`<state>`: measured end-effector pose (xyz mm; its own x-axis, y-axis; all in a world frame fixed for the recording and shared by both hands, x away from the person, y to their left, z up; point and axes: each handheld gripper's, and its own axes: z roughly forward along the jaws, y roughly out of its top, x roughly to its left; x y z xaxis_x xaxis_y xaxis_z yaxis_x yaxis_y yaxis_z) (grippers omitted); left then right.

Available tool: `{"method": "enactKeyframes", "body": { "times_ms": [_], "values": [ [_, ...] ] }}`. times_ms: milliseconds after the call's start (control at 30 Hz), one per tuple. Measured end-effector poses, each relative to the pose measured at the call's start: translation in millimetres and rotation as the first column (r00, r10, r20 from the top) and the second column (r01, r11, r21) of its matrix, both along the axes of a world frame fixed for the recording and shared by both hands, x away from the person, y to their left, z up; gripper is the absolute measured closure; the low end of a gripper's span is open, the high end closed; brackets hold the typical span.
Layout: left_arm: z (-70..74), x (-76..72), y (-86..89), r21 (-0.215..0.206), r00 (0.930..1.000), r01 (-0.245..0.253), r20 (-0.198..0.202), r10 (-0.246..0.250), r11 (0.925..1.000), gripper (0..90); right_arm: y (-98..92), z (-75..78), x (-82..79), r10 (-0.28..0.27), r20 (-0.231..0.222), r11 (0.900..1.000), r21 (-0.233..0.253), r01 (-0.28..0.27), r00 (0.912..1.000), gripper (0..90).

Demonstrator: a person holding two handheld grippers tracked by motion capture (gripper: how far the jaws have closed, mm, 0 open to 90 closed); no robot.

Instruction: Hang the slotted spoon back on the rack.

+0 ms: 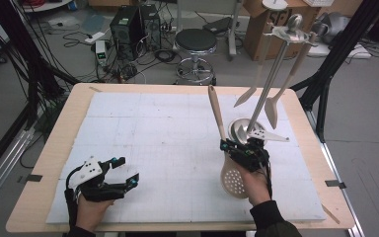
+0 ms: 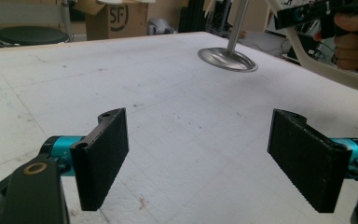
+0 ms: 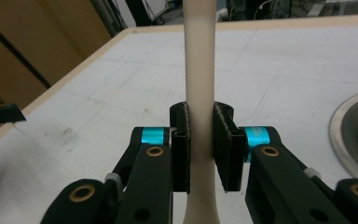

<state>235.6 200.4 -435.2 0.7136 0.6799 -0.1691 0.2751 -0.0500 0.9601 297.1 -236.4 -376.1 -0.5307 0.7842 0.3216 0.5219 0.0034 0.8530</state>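
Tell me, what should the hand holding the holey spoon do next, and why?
Probably lift the slotted spoon up toward the rack. The right gripper is already clamped on its handle, two utensils hang from the rack, and the left gripper waits open, holding nothing.

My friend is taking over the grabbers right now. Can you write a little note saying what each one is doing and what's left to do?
Right gripper: shut on the cream slotted spoon's handle, spoon lifted, beside the rack's round base.
Left gripper: open, holding nothing, low over the white table cover.
Metal utensil rack: stands at the table's far right; two utensils hang from it.
Done: spoon gripped.
Left, probably: hang the spoon on the rack, or set it down if it just came off.
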Motion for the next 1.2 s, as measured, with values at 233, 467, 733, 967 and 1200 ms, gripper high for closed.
{"method": "enactKeyframes", "body": {
  "times_ms": [233,467,733,967,1200],
  "values": [
    [0.0,-0.1,0.5,0.005,0.9999,-0.013,0.001,0.013,0.9999,20.9,-18.7,11.8,-4.2,-0.083,0.082,0.995,0.062,0.078,0.9932,78.7],
    [-0.6,0.2,-1.1,0.012,0.9999,-0.014,0.001,0.014,0.9998,20.6,-33.1,23.4,-8.1,-0.134,0.133,0.988,0.098,0.122,0.982,78.7],
    [-0.9,0.1,-1.4,0.019,0.9998,-0.022,0.002,0.022,0.9996,20.0,-42.1,33.8,-12.7,-0.184,0.18,0.978,0.135,0.161,0.9662,78.7],
    [-0.9,0.0,-1.7,0.019,0.9997,-0.023,0.002,0.023,0.9996,19.9,-44.7,37.9,-15.8,-0.213,0.217,0.973,0.139,0.186,0.9527,78.6],
    [-1.0,0.1,-1.9,0.02,0.9998,-0.02,0.003,0.02,0.9996,19.9,-47.7,42.4,-21.1,-0.253,0.267,0.963,0.159,0.217,0.9298,78.7]
  ]
}}
